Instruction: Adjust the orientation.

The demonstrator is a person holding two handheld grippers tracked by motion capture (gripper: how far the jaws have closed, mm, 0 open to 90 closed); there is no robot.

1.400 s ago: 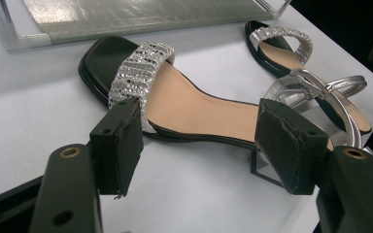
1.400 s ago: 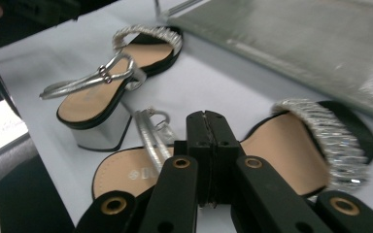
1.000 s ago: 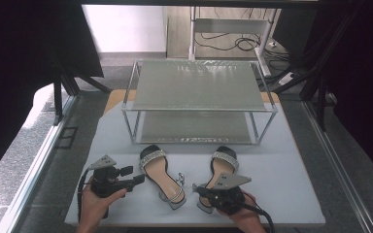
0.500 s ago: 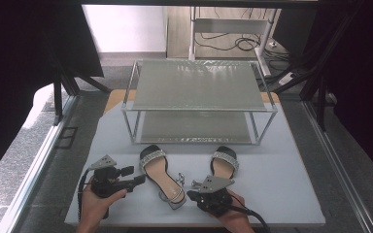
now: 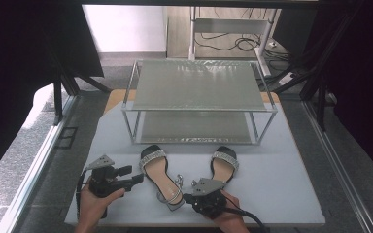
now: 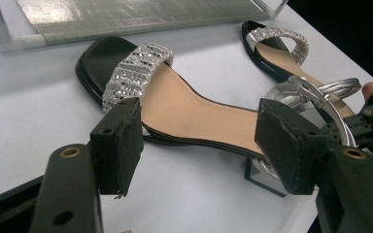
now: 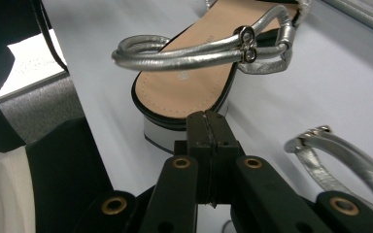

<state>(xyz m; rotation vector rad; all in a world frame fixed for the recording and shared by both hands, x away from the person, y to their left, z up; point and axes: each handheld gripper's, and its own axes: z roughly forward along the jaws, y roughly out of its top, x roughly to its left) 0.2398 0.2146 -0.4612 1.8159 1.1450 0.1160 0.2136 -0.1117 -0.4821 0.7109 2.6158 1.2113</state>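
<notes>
White table [image 5: 281,194]: sandals [image 5: 161,175] before wire rack [image 5: 199,92]

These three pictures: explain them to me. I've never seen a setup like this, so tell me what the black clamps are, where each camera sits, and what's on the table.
A person holds a hand-operated two-jaw gripper in each hand. The high view looks down on the white table from above. The other two cameras ride on the grippers and look along their black jaws. On the table lie two sandals with sparkly toe straps, in front of a two-level metal shelf rack. The left gripper stands open beside the left sandal. The right gripper is shut, empty, just behind the heel of the right sandal. Nothing is held.
</notes>
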